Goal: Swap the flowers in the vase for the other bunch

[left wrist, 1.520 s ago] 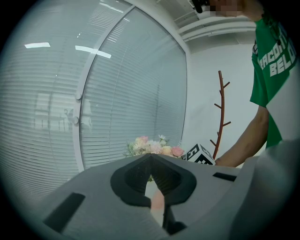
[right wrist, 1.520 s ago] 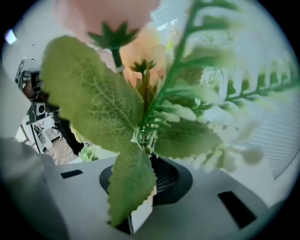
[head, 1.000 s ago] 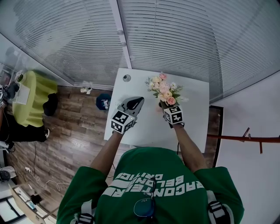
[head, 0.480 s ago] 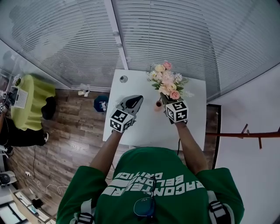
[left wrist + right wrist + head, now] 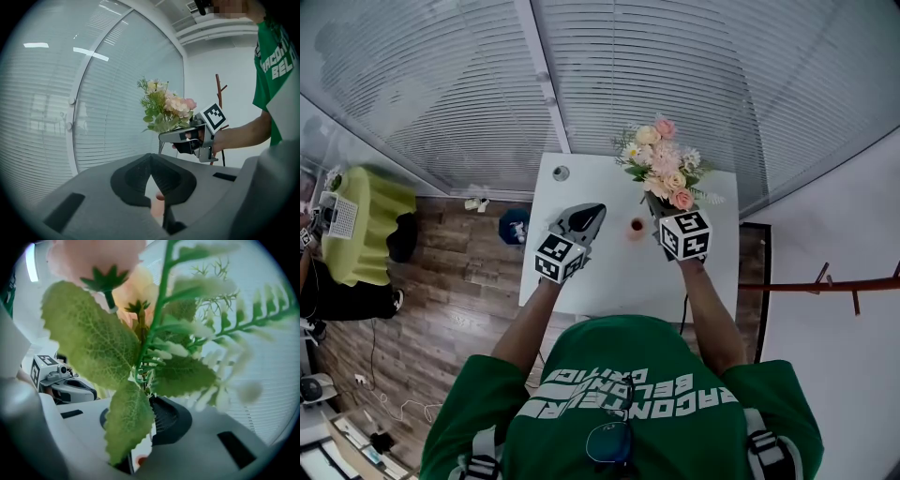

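Observation:
A bunch of pink, peach and white flowers with green leaves hangs above the white table. My right gripper is shut on its stems, and leaves fill most of the right gripper view. The small orange vase stands on the table just left of that gripper, below the stems and apart from them. My left gripper hovers left of the vase, shut and with nothing in it. In the left gripper view the vase peeps through the gap under the shut jaws, and the flowers show beyond them.
Window blinds run along the table's far edge. A round cable hole sits at the table's far left corner. On the wooden floor to the left are a blue object and a round green table.
My right gripper has risen with the flowers, lifting the stems up and away from the vase, which now stands uncovered on the table. The left gripper has stayed put.

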Available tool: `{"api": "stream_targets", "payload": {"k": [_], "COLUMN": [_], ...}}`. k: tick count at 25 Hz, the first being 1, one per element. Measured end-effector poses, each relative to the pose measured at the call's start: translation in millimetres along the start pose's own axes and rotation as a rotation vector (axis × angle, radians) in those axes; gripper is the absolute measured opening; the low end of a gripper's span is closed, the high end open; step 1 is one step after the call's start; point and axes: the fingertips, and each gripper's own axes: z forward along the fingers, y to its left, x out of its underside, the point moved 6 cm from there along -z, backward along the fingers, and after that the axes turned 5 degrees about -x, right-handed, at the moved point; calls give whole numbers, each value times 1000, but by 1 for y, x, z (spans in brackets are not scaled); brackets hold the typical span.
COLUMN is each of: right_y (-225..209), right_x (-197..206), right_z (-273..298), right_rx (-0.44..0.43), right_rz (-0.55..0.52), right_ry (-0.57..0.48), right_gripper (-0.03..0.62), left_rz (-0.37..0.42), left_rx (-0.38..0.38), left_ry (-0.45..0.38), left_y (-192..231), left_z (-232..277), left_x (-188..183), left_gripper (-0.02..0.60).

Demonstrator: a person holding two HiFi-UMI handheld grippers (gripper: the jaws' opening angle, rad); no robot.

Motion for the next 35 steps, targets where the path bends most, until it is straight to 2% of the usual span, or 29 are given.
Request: {"api": "stream_targets", "payload": {"k": [10, 16, 21, 32, 35], "right_y": [-8, -17, -34, -72, -76], "right_x": [5, 7, 22, 68, 67], "right_z": [-4, -19, -42, -127, -148], "right_rx": [17, 60, 128, 340, 369], "right_rz": [26, 49, 78, 169, 185], "right_ry": [7, 9, 18, 24, 33], "right_gripper": [43, 42, 41, 41, 41], "left_rz": [5, 8, 20, 57, 61], "left_rx": [11, 57, 123, 329, 360], "left_ry": [0, 6, 9, 31, 35], "left_y": [1, -7, -21, -80, -96], "left_z": [7, 17, 40, 96, 100], "left_x": [-2, -3, -1, 7, -2], "left_gripper": [8, 8, 8, 8, 8]}}
